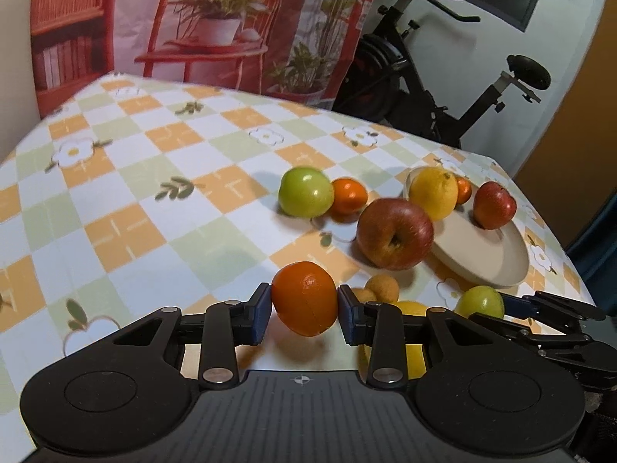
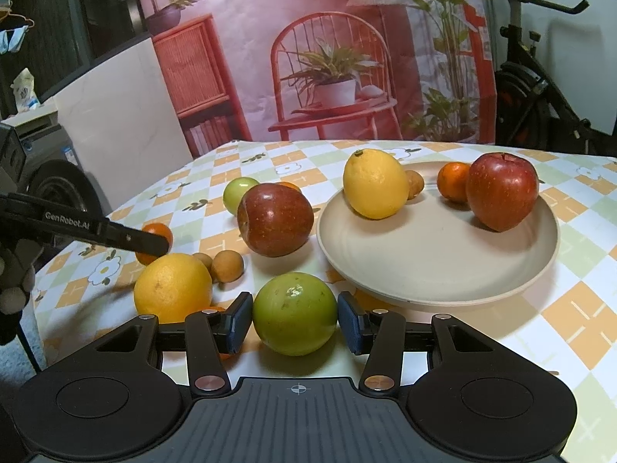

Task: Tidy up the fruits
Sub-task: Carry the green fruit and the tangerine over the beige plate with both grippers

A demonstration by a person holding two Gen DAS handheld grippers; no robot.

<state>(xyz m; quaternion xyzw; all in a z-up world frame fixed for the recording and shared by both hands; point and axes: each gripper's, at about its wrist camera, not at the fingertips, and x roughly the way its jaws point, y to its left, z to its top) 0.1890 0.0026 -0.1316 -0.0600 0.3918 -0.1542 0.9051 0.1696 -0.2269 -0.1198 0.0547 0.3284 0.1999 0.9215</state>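
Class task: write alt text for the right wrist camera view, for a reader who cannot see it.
The right gripper has its jaws shut on a green apple just above a checked tablecloth. Beyond it, a beige plate holds a lemon, a red apple and a small orange; more fruit lies loose to the left.

We are seeing even, moderately bright indoor light from above casting soft shadows beneath the fruit on the worktop (image 1: 162, 208); highlights are glinting on the red apple (image 2: 501, 193), and fisheye edges are bending and darkening.

Yellow fruit (image 1: 412, 341) mostly hidden behind left gripper's linkage; exercise bike (image 2: 540, 88) cropped.
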